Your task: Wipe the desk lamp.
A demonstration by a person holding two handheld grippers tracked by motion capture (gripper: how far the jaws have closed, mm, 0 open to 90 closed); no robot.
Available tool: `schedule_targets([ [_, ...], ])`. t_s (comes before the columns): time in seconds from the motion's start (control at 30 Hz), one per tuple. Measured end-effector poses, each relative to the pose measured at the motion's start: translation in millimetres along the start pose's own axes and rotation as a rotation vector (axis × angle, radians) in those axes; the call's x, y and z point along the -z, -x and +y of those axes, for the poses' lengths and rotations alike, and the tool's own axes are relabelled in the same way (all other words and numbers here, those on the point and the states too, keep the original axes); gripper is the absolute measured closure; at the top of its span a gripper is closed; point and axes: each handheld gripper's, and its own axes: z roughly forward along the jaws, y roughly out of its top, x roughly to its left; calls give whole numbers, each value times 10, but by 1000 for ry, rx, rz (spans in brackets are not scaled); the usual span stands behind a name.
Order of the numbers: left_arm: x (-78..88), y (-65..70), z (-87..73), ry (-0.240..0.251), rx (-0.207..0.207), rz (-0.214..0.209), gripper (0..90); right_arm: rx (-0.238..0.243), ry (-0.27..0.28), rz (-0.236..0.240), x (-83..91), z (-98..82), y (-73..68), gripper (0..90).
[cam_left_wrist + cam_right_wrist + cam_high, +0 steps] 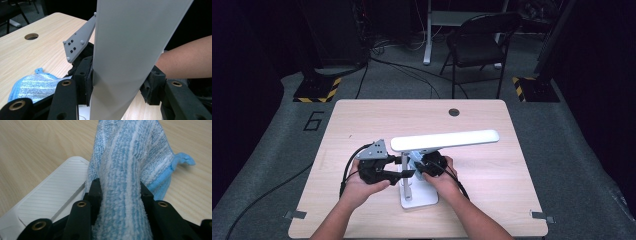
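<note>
A white desk lamp stands near the front middle of the table, with its long head (445,140) level above its flat base (419,200). My left gripper (403,167) comes in from the left, and its pads press on both sides of the lamp's white upright (125,50). My left gripper (120,85) is shut on that upright. From the right, my right gripper (421,167) is shut on a blue striped cloth (416,159), held close beside the upright. The cloth (130,157) runs up between my right gripper's (121,192) jaws and hangs over the ribbed base (50,192).
The light wooden table (362,120) has a round cable hole (454,112) at the back. A folding chair (479,37) and stand feet with yellow-black tape (317,92) stand on the floor behind. A grey plate (78,41) and a forearm (185,60) show beyond the upright.
</note>
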Motion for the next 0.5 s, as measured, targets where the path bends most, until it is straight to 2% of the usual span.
schedule_targets([
  [0.03, -4, 2, 0, 1, 1, 0, 507, -24, -9, 8, 5, 0, -2, 649],
  [0.1, -8, 6, 0, 5, -2, 6, 508, -27, -18, 19, 12, 1, 0, 649],
  [0.13, -6, 7, -1, 4, -3, 9, 509, -10, -19, 21, 17, 1, 4, 649],
  [0.33, -4, 8, -4, 3, -10, 18, 512, 26, -15, 27, 58, -41, -31, 649],
  [0.4, -10, 12, -3, 3, -10, 16, 512, 14, -10, 22, 77, -67, -60, 650],
  [0.5, -13, 14, 0, -1, -13, 16, 512, 29, -1, 27, 110, -110, -81, 650],
])
